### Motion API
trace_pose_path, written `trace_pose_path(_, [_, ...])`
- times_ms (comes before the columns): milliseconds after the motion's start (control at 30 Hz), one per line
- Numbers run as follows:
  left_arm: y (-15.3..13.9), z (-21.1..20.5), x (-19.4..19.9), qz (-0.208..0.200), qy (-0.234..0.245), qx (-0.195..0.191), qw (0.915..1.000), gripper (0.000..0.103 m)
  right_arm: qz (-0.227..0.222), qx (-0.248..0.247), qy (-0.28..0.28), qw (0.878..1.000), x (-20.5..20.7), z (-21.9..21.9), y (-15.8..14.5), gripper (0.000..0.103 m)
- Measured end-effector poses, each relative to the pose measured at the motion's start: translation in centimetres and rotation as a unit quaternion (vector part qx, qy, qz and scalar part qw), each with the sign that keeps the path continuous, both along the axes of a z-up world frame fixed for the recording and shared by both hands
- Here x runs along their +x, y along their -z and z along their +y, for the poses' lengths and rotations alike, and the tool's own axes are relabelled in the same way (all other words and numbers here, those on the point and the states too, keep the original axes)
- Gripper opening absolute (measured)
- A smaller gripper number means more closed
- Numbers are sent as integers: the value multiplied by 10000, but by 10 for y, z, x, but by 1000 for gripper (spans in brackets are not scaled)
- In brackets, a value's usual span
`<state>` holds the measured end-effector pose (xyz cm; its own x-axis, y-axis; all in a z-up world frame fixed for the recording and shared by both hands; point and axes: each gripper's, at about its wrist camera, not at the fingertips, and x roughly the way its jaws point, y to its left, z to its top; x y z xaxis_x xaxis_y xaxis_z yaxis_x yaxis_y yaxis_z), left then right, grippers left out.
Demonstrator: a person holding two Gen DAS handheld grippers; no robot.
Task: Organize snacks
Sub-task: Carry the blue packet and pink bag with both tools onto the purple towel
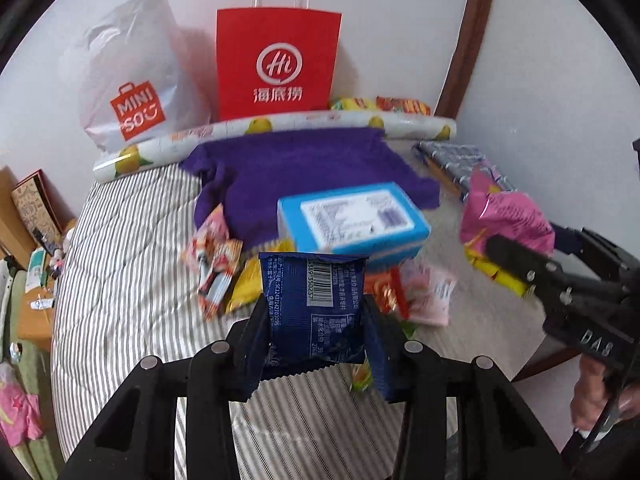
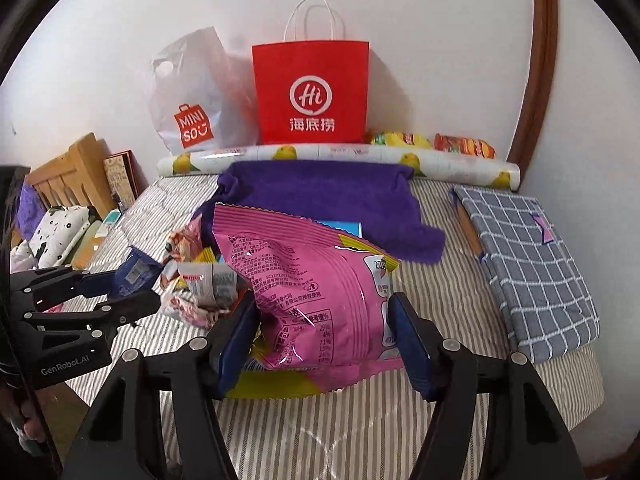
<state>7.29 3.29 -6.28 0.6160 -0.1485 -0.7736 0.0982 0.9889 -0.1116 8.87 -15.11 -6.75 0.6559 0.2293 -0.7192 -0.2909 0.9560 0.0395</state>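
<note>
Left gripper pinches blue snack packet; right gripper pinches pink chip bag, both before red paper bag. Light, crinkly, crushable; hold sealed edges.

Left hand-held gripper clamped, tilted down; right hand-held gripper likewise.

Both wrist cameras look steeply down and forward over the striped bed toward the red paper bag at the wall; the left views it from left of centre, the right from nearer, and each catches the other gripper at its edge
</note>
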Motion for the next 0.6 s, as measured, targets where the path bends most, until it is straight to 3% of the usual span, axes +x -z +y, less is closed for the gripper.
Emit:
trace_pose_path(367, [-31, -9, 51, -127, 183, -40, 9997, 41, -392, 163, -10, 9991, 44, 0, -37, 62])
trace_pose_path(567, [-36, -5, 82, -124, 143, 138, 9997, 41, -514, 288, -113, 9982, 79, 3, -42, 54])
trace_pose_path(600, [-36, -3, 86, -107, 139, 111, 9998, 41, -465, 291, -162, 9984, 88, 6, -39, 48])
